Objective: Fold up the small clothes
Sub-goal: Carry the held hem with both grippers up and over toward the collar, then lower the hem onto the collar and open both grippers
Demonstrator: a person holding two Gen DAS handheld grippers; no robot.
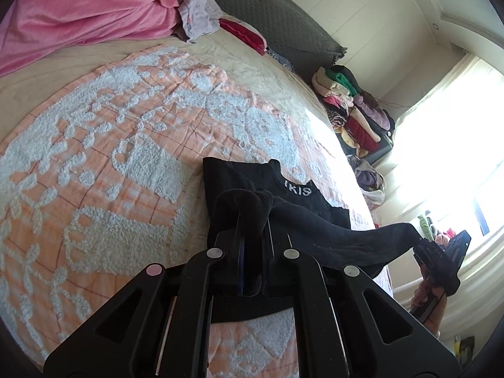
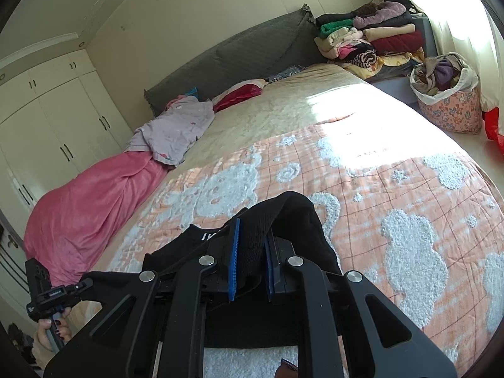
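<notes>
The left gripper's [image 1: 252, 220] fingers are pinched tight on one end of a black garment [image 1: 299, 220], and the right gripper's [image 2: 252, 249] blue-padded fingers squeeze its other end. The cloth hangs between them, part of it lying on the orange-and-white blanket [image 2: 378, 204] on the bed [image 2: 283, 110].

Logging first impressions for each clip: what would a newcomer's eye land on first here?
The black garment, stretched just above the bed between both grippers, each shut on one end: the left gripper and the right gripper. Under it lies the orange-and-white blanket. A pink cover is bunched along the bed's left side in the right wrist view, and a pile of folded clothes sits by the sunlit window.
</notes>
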